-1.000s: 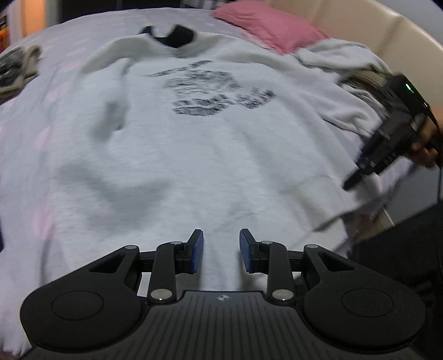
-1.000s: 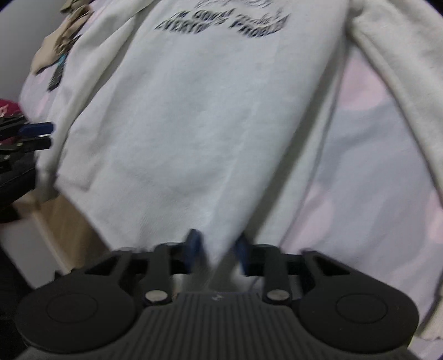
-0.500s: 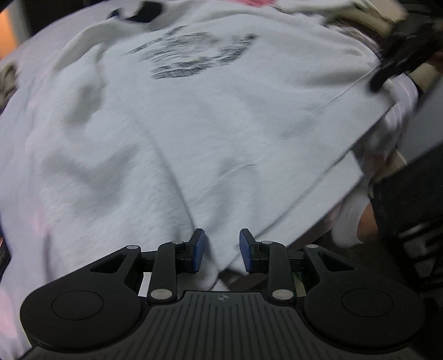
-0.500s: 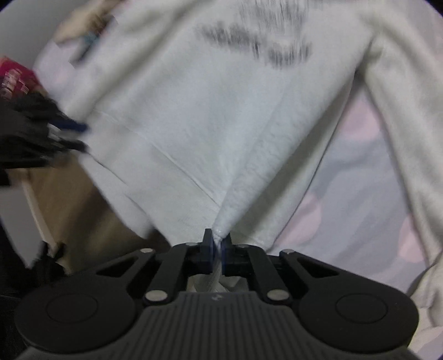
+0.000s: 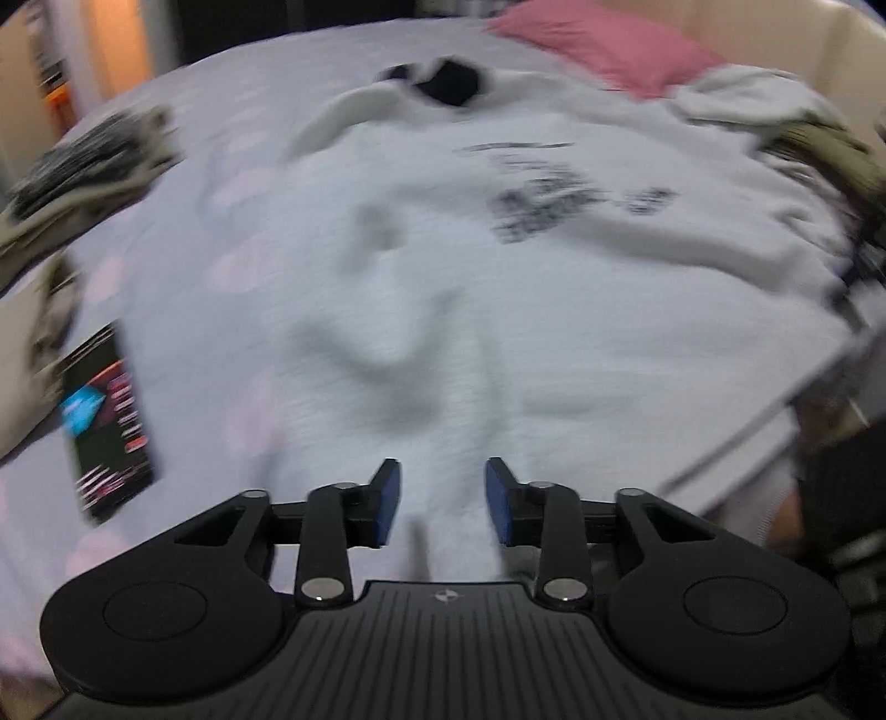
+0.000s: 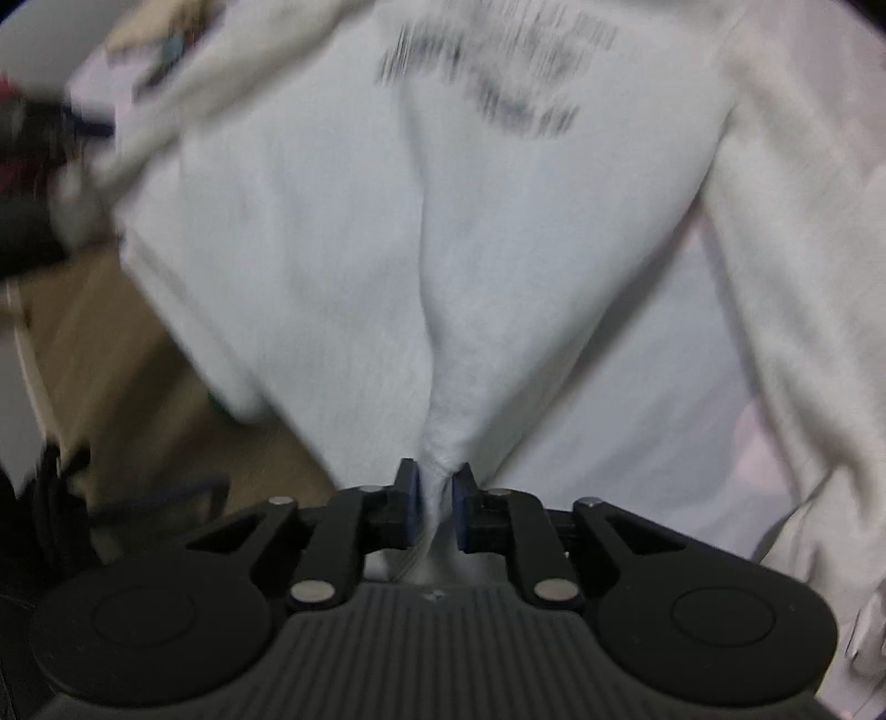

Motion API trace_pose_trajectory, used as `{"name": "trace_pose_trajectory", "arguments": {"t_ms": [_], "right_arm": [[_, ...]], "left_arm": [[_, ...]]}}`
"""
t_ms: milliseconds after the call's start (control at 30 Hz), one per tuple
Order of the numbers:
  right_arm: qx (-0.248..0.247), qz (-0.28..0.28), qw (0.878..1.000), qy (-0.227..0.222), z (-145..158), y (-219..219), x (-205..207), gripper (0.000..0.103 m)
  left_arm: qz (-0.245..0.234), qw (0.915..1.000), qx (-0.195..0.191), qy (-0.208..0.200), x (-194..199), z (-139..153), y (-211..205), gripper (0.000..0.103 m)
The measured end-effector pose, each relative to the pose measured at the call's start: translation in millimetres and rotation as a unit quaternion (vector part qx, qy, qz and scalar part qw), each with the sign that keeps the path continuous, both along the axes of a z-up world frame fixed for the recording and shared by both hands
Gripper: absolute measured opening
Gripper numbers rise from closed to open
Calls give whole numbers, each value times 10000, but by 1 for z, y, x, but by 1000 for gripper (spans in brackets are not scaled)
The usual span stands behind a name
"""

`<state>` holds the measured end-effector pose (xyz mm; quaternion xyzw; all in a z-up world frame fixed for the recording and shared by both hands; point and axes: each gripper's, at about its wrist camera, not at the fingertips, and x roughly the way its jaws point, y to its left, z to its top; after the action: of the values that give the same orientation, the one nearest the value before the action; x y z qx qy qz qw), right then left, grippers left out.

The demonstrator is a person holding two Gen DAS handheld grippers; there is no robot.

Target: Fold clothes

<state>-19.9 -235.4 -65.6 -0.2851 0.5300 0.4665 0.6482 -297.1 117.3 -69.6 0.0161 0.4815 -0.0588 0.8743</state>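
Left wrist view: your left hand-held gripper (image 5: 440, 501) has just been spreading its jaws; they stand apart over the near hem of the white sweatshirt (image 5: 498, 288), gripping nothing. The sweatshirt lies front-up on the bed (image 5: 221, 166), collar far, with a dark booklet (image 5: 108, 421) at near left and a pink pillow (image 5: 603, 47) far right. Right wrist view: your right hand-held gripper (image 6: 436, 512) has fabric bunched between pads that have just eased apart, still touching it. Judged soft, thick, limp and light; it will sag and slide. Take hold at hem corners or shoulder seams.
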Motion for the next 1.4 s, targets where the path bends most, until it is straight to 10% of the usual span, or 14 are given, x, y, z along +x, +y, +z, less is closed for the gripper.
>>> {"name": "trace_pose_trajectory", "arguments": {"t_ms": [233,500,867,1067,1400], "right_arm": [[8,-38,9995,-325,2,5,-10,44],[-256,467,9982,-258,-18,5,-26,49],[-348,502,9977,-295,-24,5,-27,50],[-423,615,9970,-207,-27,7,-29,50],[-150,1450,9737,-1749,-8,1,-76,51]], "left_arm": [[-943,9893,1085,-263,-17,-31,-75,46],[-2226,9348,2284,-1561,-51,-42,-135,46],[-1145,9412,3164,-304,-35,-75,-57,46],[-755,9704,2226,-562,-44,-44,-29,43],[-2260,9393,2257,-1253,-75,-56,-112,44]]}}
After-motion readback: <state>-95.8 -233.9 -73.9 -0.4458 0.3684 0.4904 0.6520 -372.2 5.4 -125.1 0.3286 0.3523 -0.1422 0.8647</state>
